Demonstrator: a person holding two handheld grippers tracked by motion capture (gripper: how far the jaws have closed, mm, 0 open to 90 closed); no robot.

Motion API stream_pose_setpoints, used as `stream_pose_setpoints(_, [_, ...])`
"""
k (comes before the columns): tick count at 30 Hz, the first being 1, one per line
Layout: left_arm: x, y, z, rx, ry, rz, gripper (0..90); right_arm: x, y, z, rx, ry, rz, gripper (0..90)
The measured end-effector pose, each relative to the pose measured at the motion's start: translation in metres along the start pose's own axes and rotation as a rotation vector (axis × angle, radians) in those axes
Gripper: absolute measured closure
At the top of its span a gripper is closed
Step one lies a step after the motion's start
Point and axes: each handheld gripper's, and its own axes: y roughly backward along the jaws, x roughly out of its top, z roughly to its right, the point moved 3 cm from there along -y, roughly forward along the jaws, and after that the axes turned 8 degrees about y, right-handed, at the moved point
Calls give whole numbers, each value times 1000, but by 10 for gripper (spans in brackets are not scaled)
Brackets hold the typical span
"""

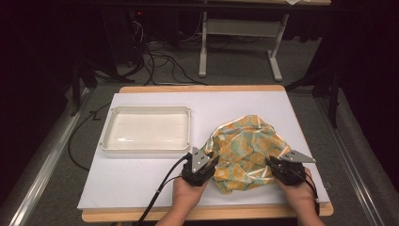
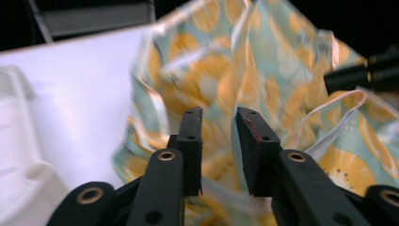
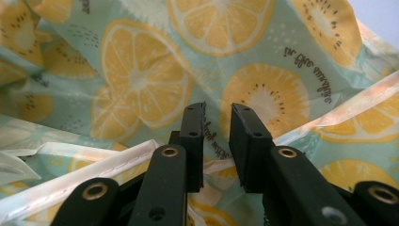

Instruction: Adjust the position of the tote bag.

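A crumpled cloth (image 1: 247, 146) printed with orange and lemon slices on pale green lies on the right half of the white table top (image 1: 141, 181). My left gripper (image 1: 213, 161) is at the cloth's left edge. In the left gripper view the jaws of the left gripper (image 2: 219, 113) stand a little apart, with the cloth (image 2: 263, 70) just beyond them. My right gripper (image 1: 271, 163) is at the cloth's right edge. In the right gripper view the right gripper (image 3: 217, 108) also shows a narrow gap, and the cloth's white hem (image 3: 94, 172) runs across between its jaws.
An empty white tray (image 1: 106, 129) sits on the table's left half, its rim close to my left gripper. A cable (image 1: 160, 193) trails from the left gripper over the front edge. Beyond the table are a grey floor, cables and a stand's legs (image 1: 203, 56).
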Motion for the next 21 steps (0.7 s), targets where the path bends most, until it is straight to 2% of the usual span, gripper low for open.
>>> stream_pose_setpoints(1, [7, 3, 1, 3, 5, 28, 675, 1, 0, 0, -2, 4, 9, 760])
stream_pose_setpoints(2, [14, 5, 2, 2, 2, 50, 593, 3, 0, -1, -1, 2, 22, 760])
stream_pose_setpoints(3, [20, 5, 4, -4, 3, 62, 593, 3, 0, -1, -1, 2, 22, 760])
stream_pose_setpoints(4, [29, 3, 10, -30, 2, 63, 564, 4, 0, -2, 1, 7, 28, 760])
stream_pose_setpoints(5, [35, -2, 15, -52, 1, 48, 444, 6, -1, -2, 1, 6, 41, 759])
stream_pose_setpoints(6, [38, -9, 22, -74, -2, 26, 444, 6, -1, -2, 1, 6, 41, 759])
stream_pose_setpoints(7, [39, -18, 28, -98, -18, 1, 395, 8, -1, -2, 0, 3, 47, 758])
stream_pose_setpoints(8, [36, -30, 32, -98, -42, -44, 365, 9, -1, -3, 0, -5, 51, 757])
stream_pose_setpoints(9, [30, -43, 33, -79, -61, -111, 303, 11, -2, -2, -4, -4, 62, 752])
stream_pose_setpoints(11, [14, -67, 32, -61, -64, -234, 299, 12, -3, -3, -5, -6, 67, 746])
stream_pose_setpoints(12, [7, -73, 32, -57, -76, -267, 299, 12, -3, -3, -5, -6, 67, 746])
stream_pose_setpoints(13, [3, -76, 33, -69, -90, -280, 393, 12, -4, -2, -8, -7, 62, 745])
stream_pose_setpoints(14, [0, -77, 33, -93, -103, -288, 575, 13, -5, -2, -8, -11, 63, 745])
stream_pose_setpoints(15, [1, -77, 33, -92, -106, -282, 792, 13, -5, -2, -8, -7, 67, 746])
stream_pose_setpoints(16, [4, -76, 32, -88, -103, -254, 900, 13, -6, -1, -11, -1, 68, 748])
stream_pose_setpoints(19, [22, -71, 23, -66, -82, -150, 900, 13, -6, 0, -18, 2, 69, 752])
stream_pose_setpoints(21, [34, -69, 14, -46, -62, -97, 900, 13, -6, 3, -21, -3, 68, 755])
